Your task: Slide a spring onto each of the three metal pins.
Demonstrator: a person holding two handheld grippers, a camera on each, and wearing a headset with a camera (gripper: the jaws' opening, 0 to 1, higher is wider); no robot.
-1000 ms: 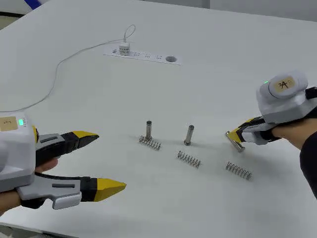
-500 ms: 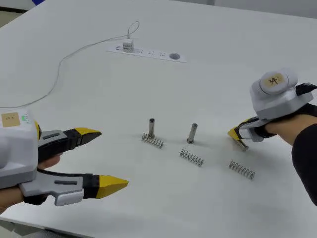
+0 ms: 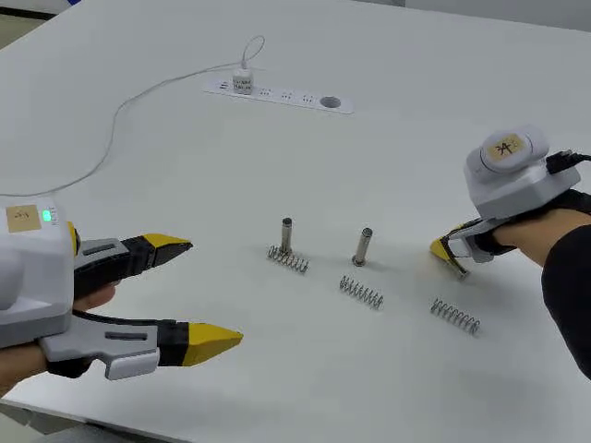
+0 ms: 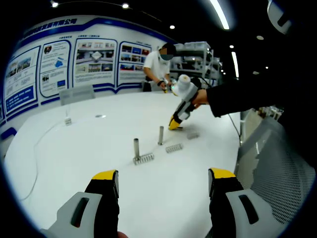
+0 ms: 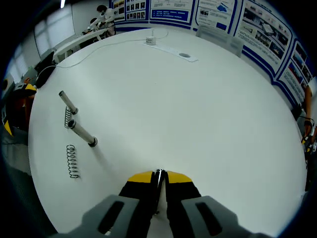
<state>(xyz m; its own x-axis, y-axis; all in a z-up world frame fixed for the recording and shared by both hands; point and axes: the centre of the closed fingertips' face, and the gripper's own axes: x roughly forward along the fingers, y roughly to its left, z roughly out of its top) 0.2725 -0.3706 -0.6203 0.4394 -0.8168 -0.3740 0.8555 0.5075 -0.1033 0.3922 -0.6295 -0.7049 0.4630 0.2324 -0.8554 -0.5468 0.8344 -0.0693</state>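
Two pins (image 3: 286,234) (image 3: 363,246) stand mid-surface (image 3: 185,166), a spring (image 3: 288,259) (image 3: 360,293) just before each. Further right lies a third spring (image 3: 454,316), and behind it a third pin (image 3: 458,269) between the fingers (image 3: 445,249) of the right gripper (image 3: 438,247).

Quick colour rundown: the tabletop (image 3: 388,157) is plain white, no pattern at all. The left tool (image 3: 214,291) and right tool (image 3: 447,252) share a scheme: yellow tips, black just behind, then pale grey-white bodies. The left one has a little green light (image 3: 46,216), and the right one wears a tan sticker (image 3: 506,148) with a dark mark. The first pin (image 3: 286,235), the middle pin (image 3: 363,246) and the third pin (image 3: 459,269) pinched at the right tool's tips are all silvery grey. Same silver-grey goes for the first spring (image 3: 288,260), middle spring (image 3: 360,293) and last spring (image 3: 454,316). Far beyond both tools, the power strip (image 3: 277,95) and cable (image 3: 120,111) are white. The sleeve (image 3: 568,295) behind the right tool is black. The wall panels (image 4: 49,64) are blue and white.
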